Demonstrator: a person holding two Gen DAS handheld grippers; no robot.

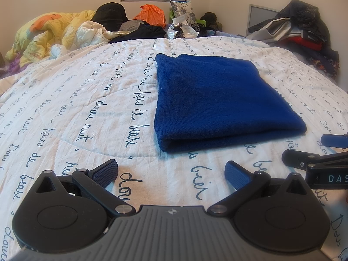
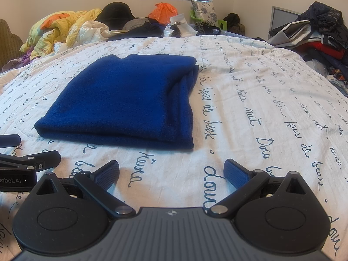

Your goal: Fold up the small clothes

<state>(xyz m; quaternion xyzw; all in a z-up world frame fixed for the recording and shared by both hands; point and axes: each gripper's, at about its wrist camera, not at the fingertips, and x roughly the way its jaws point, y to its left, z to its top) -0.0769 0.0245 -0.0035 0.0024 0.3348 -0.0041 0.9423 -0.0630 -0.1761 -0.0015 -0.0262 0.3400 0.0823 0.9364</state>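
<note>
I see the blue knit garment (image 1: pixel 221 102) folded into a neat rectangle, lying flat mid-bed on the script-printed quilt (image 1: pixel 87 108). My left tool (image 1: pixel 171 171) sits at its six o'clock, spread wide, holding nothing. My right tool (image 2: pixel 171 170) likewise, wide apart and empty.
</note>
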